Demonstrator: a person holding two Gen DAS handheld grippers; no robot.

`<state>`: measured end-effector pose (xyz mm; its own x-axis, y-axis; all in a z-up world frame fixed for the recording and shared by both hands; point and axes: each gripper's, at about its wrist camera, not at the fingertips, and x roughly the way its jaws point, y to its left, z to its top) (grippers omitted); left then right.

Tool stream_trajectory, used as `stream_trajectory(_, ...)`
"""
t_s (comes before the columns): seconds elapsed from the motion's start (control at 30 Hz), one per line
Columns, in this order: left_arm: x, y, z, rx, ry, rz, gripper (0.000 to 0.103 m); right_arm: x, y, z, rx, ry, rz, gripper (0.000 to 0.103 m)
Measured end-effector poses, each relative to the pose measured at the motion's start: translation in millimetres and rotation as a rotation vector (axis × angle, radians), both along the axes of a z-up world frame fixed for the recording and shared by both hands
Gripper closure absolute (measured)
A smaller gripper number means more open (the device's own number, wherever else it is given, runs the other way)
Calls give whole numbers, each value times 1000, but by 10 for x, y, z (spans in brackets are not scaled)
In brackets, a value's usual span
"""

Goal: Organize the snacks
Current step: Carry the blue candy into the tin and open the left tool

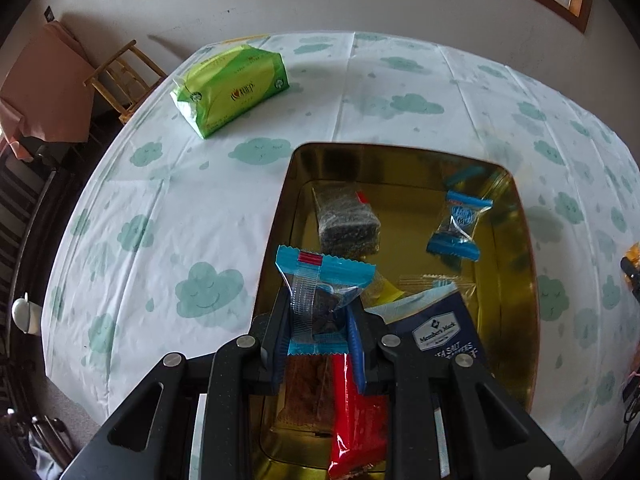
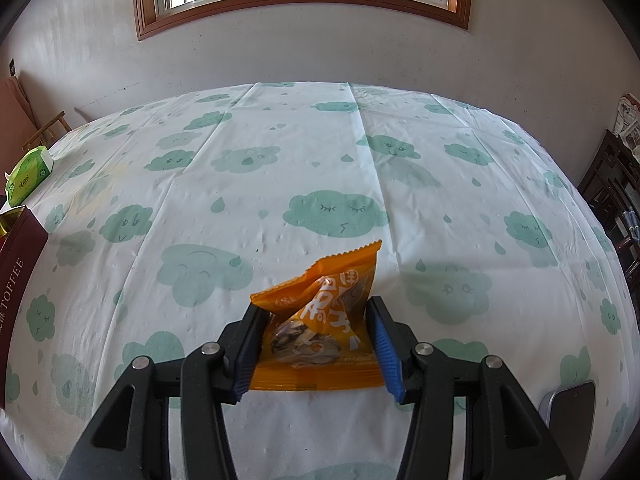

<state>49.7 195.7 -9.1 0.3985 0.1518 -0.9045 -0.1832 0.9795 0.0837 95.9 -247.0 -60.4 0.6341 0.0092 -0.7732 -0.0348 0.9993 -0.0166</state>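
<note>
- Holding a small clear snack packet with blue ends (image 1: 320, 300), the left tongs (image 1: 318, 344) hang above the near left part of the open gold tin (image 1: 276, 216), clenched on the packet's lower half while its crimped top edge stands up free.
- Inside the tin lie a dark wrapped bar (image 1: 346, 222), a blue-ended candy (image 1: 460, 224), a navy cracker packet (image 1: 436, 334) and a red packet (image 1: 358, 416); a yellow-edged wrapper peeks out between them.
- The right tongs (image 2: 314, 344) grasp an orange snack bag (image 2: 324, 320) from both sides, low over the cloud-print table (image 2: 320, 160); whether the bag's bottom edge touches the cloth cannot be told.
- From the right wrist view the tin's maroon wall (image 2: 20, 264) sits at the far left, well apart from the orange bag, so that bag has a long way to travel.
- The step in hand looks like dropping the left packet into the tin. To do it well, the person would lower the tongs toward a bare patch of gold floor, probably between the dark bar and the red packet, before letting go, so the light wrapper does not bounce off its neighbours or catch on the rim.
- Opening the tongs only a little should free so thin a packet.
- The right tongs would best wait clear of the tin until the left ones lift out, to avoid a clash over the opening.
- A green tissue pack (image 1: 230, 88) lies on the far left of the table, away from the work.
</note>
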Motion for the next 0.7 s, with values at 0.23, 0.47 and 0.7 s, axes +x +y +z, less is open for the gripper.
stream_trajectory(0.23, 30, -45, -50, 20, -4, -23, 80, 0, 2, 1, 0, 0, 0, 51)
stream_trajectory(0.47, 45, -83, -85, 47, 10, -38, 78, 1, 1, 1, 0, 0, 0, 51)
stream_trajectory(0.7, 46, -102, -111, 54, 16, -43, 75, 1, 0, 0, 0, 0, 0, 51)
